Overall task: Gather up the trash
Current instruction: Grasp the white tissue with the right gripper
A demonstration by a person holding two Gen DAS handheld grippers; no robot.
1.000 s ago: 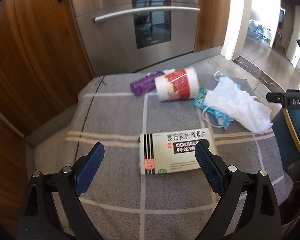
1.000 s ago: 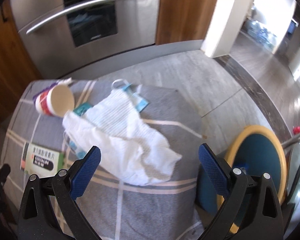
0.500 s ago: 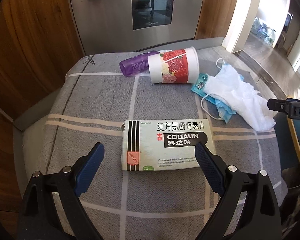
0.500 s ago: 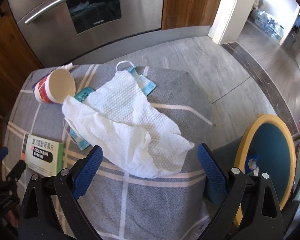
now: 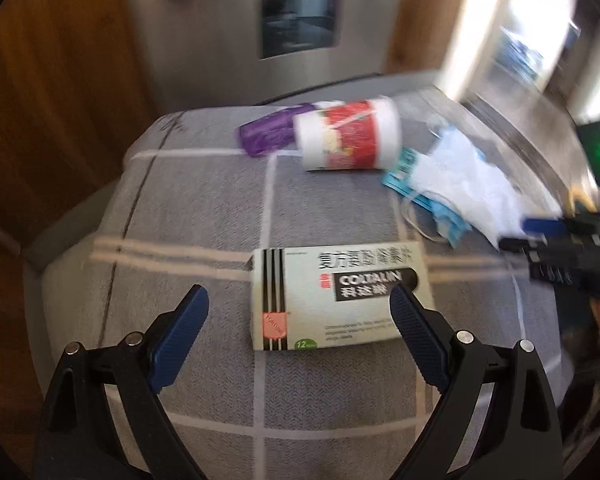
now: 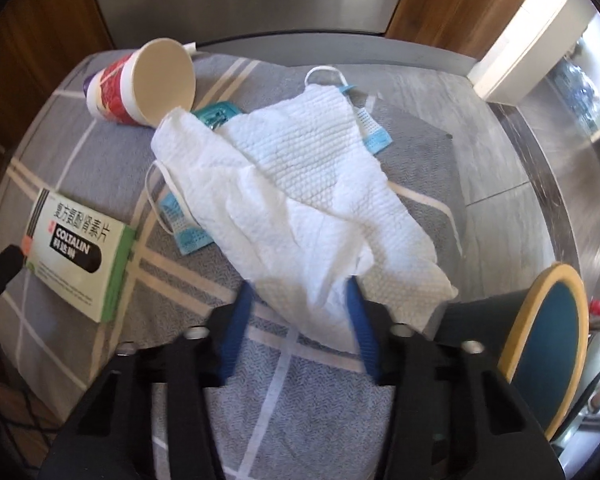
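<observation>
Right tool (image 6: pixel 300 308) is closing on the near corner of the white paper towel (image 6: pixel 300 184). The towel's lower edge sits between the blue pads (image 6: pixel 236 328), but whether they already bite is hard to tell; a gap seems to remain. Left tool (image 5: pixel 296 320) is spread wide and holds nothing, hovering over the medicine box (image 5: pixel 340 296), with its right pad over the box's right end.

Where the trash lies, all on the grey checked cushion (image 6: pixel 300 392):
- towel draped over a blue face mask (image 6: pixel 188 236) and a teal packet (image 6: pixel 216 114)
- paper cup (image 6: pixel 140 84) on its side at the far edge, a purple wrapper (image 5: pixel 272 132) just behind it
- box near the left edge, well apart from the towel

How to do this step well, as I judge it:
- Finish the close fully before lifting — a thin towel slips out of a half-shut tool.
- Bite a doubled fold, not a single ply; the crumpled ridge just ahead of the pads looks best.
- Lift straight up and slowly. The mask's ear loop (image 6: pixel 156 196) lies under the towel and may snag and drag along.
- Blue bin with a yellow rim (image 6: pixel 548 344) sits just right of the cushion — short carry, release over its mouth.
- Left tool: centre on the box's short width before closing.
</observation>
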